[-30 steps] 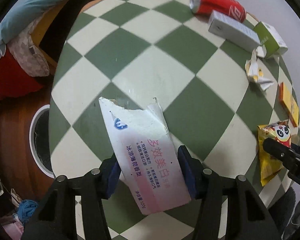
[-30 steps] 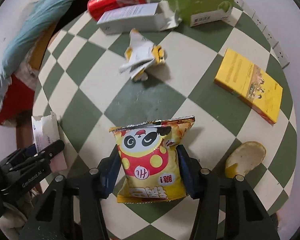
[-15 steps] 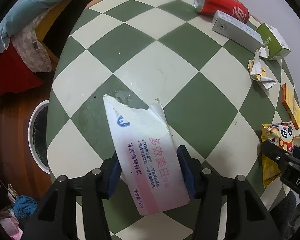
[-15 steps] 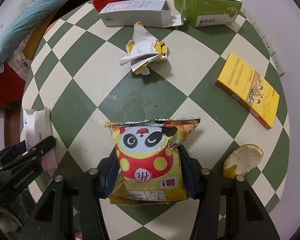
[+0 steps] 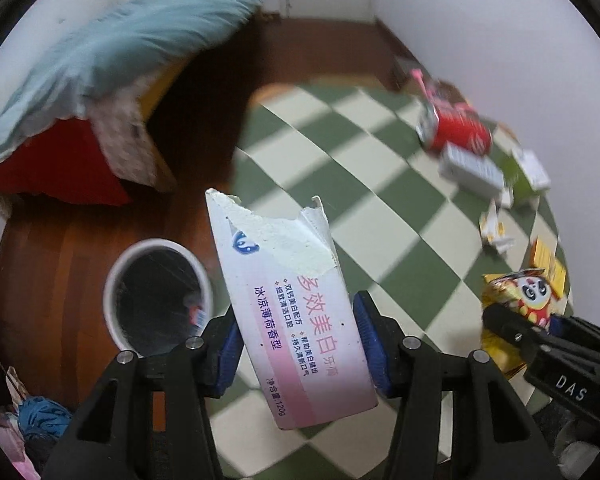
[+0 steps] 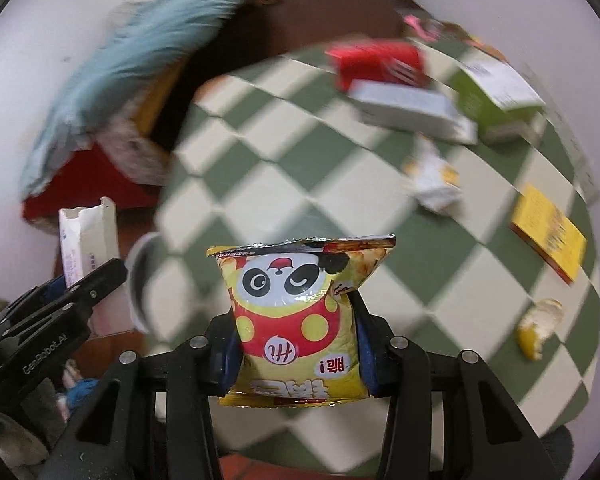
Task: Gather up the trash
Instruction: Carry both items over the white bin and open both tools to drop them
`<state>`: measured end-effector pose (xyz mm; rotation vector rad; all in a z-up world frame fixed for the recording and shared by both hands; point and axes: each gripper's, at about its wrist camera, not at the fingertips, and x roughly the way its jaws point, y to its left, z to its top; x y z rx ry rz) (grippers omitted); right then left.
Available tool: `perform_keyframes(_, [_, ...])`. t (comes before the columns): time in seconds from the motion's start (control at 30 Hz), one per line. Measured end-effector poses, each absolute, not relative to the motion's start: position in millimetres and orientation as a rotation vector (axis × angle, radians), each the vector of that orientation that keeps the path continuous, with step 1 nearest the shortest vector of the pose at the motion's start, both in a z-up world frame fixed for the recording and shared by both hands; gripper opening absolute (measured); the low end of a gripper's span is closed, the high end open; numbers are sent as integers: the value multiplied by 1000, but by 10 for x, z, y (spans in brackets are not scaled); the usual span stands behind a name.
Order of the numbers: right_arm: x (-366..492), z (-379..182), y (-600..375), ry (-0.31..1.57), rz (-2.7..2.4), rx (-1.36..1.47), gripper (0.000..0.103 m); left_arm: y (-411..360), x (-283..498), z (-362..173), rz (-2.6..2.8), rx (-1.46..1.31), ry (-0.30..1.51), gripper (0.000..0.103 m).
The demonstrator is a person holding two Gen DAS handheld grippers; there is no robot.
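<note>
My left gripper [image 5: 296,344] is shut on a torn white and pink toothpaste box [image 5: 288,292], held up off the checkered table [image 5: 364,200]. The box's torn end points toward the table's left edge, beside a white-rimmed bin [image 5: 156,284] on the wooden floor. My right gripper [image 6: 298,348] is shut on a yellow panda snack bag [image 6: 296,312], lifted above the table [image 6: 284,184]. In the left wrist view the snack bag [image 5: 520,308] and right gripper [image 5: 512,332] show at the right. The toothpaste box [image 6: 86,244] and left gripper [image 6: 80,288] appear at the left of the right wrist view.
On the table lie a red can [image 5: 456,132], a white carton [image 5: 472,172], a green box [image 6: 496,100], crumpled paper [image 6: 434,180], a yellow box [image 6: 548,232] and a peel [image 6: 538,328]. A blue pillow [image 5: 120,48] and red cushion [image 5: 56,168] lie at the left.
Both grippers have lifted their items off the table and tilted up. The views now take in the wall, the floor and the bin, which sits closer to the left gripper.
</note>
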<state>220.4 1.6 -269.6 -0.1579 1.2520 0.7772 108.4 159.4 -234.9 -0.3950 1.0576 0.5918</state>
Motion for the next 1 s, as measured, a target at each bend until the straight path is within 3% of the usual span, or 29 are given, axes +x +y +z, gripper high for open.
perform_keyframes(0.27, [1489, -2487, 1105, 1240, 1034, -200, 48, 2498, 193, -2096, 710, -491, 1007, 49])
perform_keyframes(0.57, [897, -3323, 2431, 1350, 1097, -386, 48, 3538, -458, -2797, 786, -693, 1103, 50])
perform_keyframes(0.93, [805, -4247, 3368, 1446, 1044, -500, 48, 4307, -577, -3621, 752, -882, 1181, 53])
perform_keyframes(1.0, [814, -4366, 3434, 1459, 1042, -517, 48, 4374, -612, -3725, 746, -918, 1190, 57])
